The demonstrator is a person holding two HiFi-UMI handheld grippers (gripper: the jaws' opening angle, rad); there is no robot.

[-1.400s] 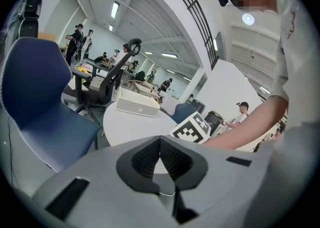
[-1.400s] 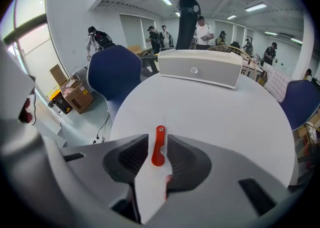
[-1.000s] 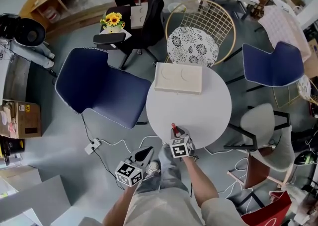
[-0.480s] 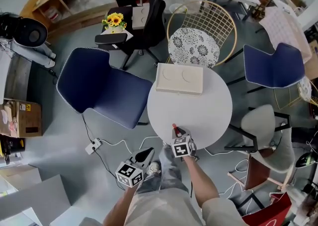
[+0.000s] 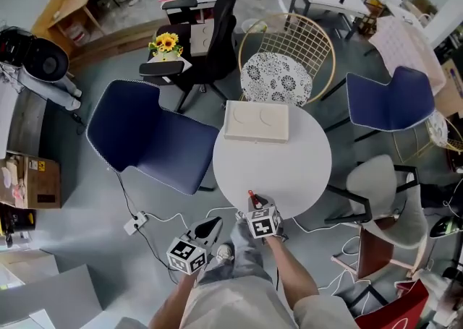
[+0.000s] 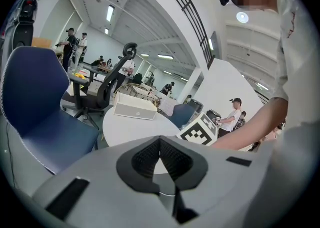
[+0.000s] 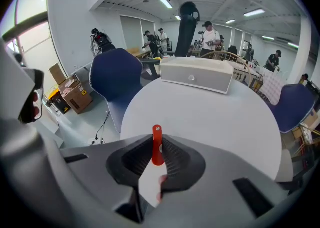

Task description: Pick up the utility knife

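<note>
Right tongs (image 7: 158,140) are pinching the red utility knife (image 7: 157,149) between their ribbed pads, its red end standing clear above them, over the near edge of the round white table (image 5: 289,168). Left tongs (image 6: 160,144) are pressed together on nothing, held off the table at the person's left. A white box (image 5: 256,121) lies at the table's far edge.
</note>
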